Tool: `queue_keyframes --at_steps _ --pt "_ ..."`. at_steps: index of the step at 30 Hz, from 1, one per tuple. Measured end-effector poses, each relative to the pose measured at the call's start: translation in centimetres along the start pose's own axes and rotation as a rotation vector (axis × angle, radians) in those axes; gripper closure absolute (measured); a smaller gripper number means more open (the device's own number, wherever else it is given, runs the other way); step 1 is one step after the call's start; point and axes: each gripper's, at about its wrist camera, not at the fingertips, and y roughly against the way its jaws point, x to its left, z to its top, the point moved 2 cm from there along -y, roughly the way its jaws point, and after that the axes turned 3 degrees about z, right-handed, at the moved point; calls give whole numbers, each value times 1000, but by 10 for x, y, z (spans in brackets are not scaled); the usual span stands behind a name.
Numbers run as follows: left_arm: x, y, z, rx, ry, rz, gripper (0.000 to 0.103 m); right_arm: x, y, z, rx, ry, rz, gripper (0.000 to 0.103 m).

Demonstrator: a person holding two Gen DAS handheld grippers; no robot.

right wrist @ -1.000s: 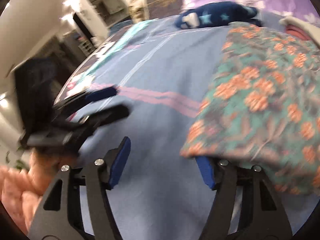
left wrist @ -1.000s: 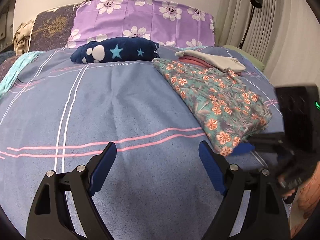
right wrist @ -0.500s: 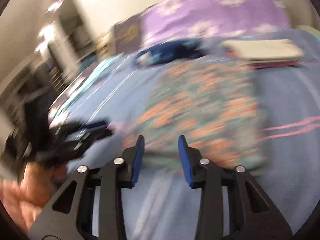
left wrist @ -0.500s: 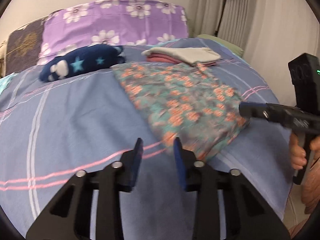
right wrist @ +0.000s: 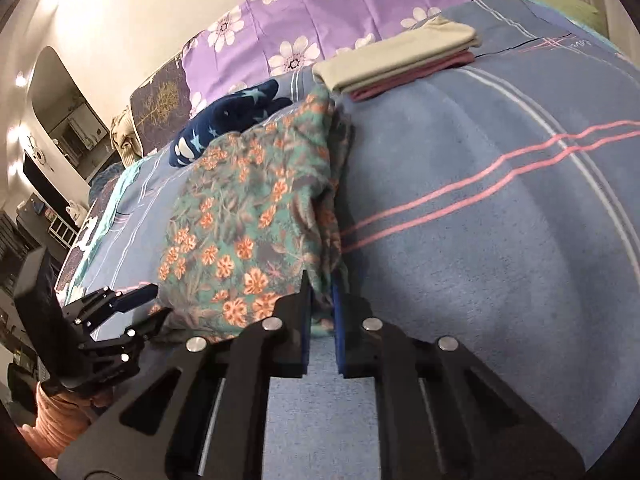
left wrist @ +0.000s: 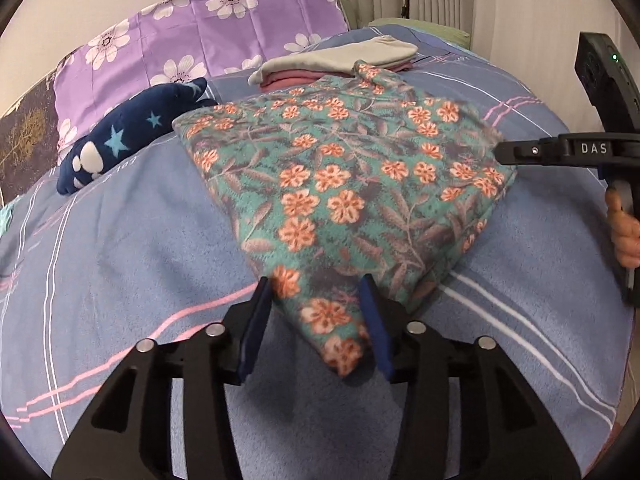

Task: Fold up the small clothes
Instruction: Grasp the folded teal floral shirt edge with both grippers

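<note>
The teal fleece garment with orange flowers (left wrist: 340, 184) lies on the blue striped bed cover (left wrist: 132, 248), its long axis running away from both claws toward the purple flowered pillow (left wrist: 208, 36). Its near corner sits between the left claw (left wrist: 316, 320) pads, whose jaws are opening, not pressing. The right claw (right wrist: 322, 320) is closing, pinching the other near edge. Whether that pinch catches every layer is hidden beneath the fingers.

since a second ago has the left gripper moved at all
Yes. The left gripper has shifted right along the blue bedspread, from the bare pink stripes to the near corner of the floral garment, which now lies between its opening jaws.
</note>
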Motion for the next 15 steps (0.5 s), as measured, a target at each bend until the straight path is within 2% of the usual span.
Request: queue_keyframes --at_steps 2,6,7,12,15 --pt "5 1 -1 8 30 -11 46 -5 -11 -3 48 7 -29 92" --pt "13 1 4 18 63 -33 43 5 -7 0 28 45 -89 86" --pt "12 6 6 8 56 -33 43 10 -3 3 10 56 -94 81" --pt "3 26 27 -108 28 -26 43 50 13 27 -99 165 -37 81" --pt "-5 19 35 -116 21 -66 43 60 5 34 -103 202 3 81"
